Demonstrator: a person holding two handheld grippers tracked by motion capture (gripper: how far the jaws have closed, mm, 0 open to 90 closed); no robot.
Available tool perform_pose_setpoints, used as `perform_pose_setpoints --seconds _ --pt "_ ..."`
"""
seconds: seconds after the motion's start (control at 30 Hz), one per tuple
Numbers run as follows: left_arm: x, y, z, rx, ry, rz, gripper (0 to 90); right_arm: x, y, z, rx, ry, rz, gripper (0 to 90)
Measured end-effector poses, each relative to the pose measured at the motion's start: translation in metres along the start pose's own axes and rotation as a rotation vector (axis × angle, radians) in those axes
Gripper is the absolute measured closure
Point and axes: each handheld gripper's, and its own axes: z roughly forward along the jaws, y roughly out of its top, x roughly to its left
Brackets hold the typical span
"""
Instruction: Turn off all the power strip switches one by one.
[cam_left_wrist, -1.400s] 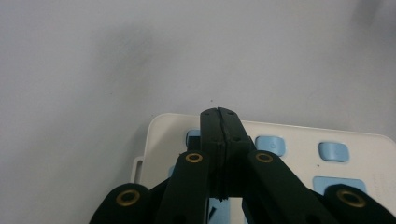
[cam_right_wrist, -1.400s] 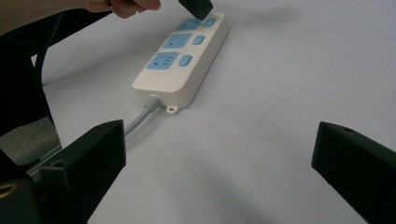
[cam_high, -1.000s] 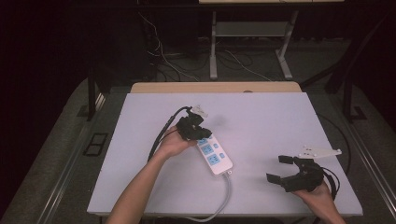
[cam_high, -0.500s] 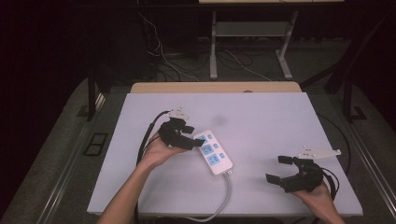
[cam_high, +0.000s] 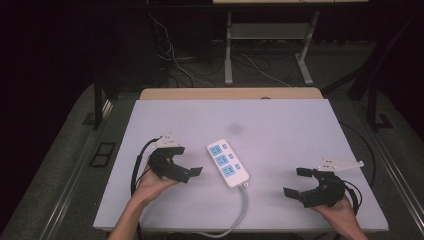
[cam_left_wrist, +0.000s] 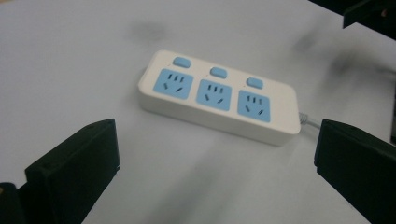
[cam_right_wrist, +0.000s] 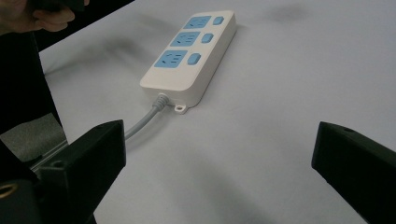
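High view showed a white power strip (cam_high: 228, 163) lying flat near the middle of the pale worktop (cam_high: 280, 125), its three blue sockets and three small switches facing up, and its grey cord (cam_high: 239, 212) running off the near edge. The left gripper (cam_high: 192, 172) sat just to the strip's left with its fingers (cam_left_wrist: 74, 161) spread wide and empty, well clear of the casing; the right gripper (cam_high: 295, 182) rested near the worktop's near right corner, its fingers (cam_right_wrist: 81, 158) likewise parted and holding nothing. The strip looked like a rigid moulded plastic box, light for its bulk, with smooth rounded sides that could slip between hard fingers. A hold across its narrow width, on the two long side walls, seemed the safest, away from the switches on top. The cord looked stiff enough to tug or swing the strip when lifted, so the cord end would probably drag. A small mounting tab (cam_right_wrist: 180, 108) beside the cord exit offered no real purchase.
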Motion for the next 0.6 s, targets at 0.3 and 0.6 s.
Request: perform_pose_setpoints --seconds 0.3,0.6 --pt "-0.003 -0.038 -0.021 -0.082 0.027 -0.082 0.0 0.003 -0.001 0.0 0.001 0.001 0.002 2.7" --pt "-0.007 -0.047 -0.029 -0.145 0.027 -0.093 0.0 0.003 -0.002 -0.001 -0.006 -0.006 0.016 2.7"
